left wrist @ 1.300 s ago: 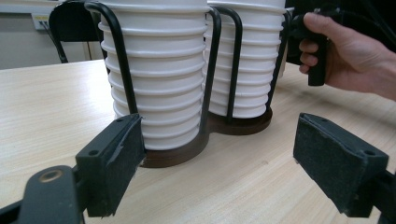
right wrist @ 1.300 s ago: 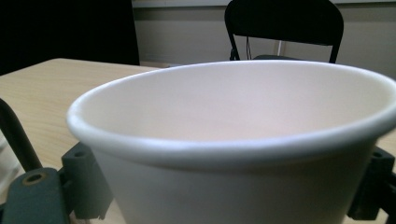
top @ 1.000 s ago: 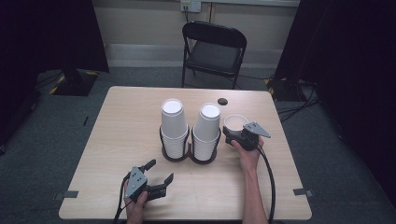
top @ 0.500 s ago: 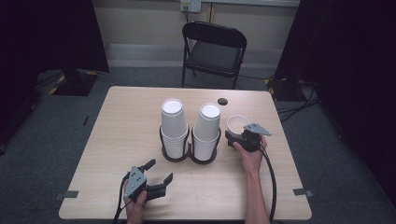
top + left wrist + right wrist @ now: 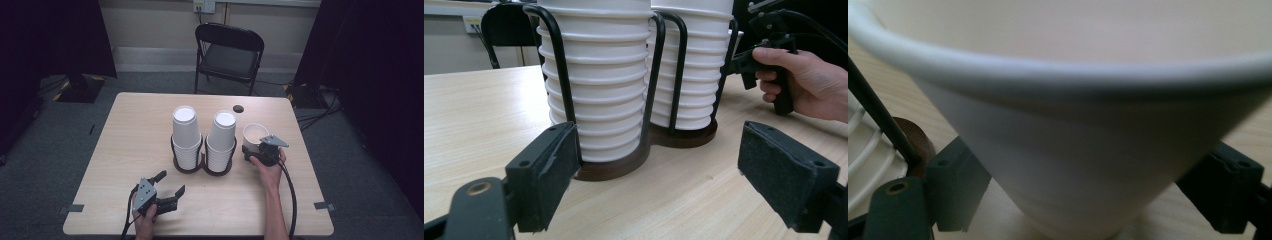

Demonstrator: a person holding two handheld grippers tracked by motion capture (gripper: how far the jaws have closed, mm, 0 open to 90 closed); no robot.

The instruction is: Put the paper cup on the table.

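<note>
White and upright, one loose cup sits between the right claw's jaws toward the desk's right edge, seemingly not yet squeezed, beside two full racked stacks; the left claw waits spread near the front edge.

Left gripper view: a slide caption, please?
Open left hand-held gripper faces two white cup stacks in a black wire holder.

Two cup stacks, one loose cup, one chair.
</note>
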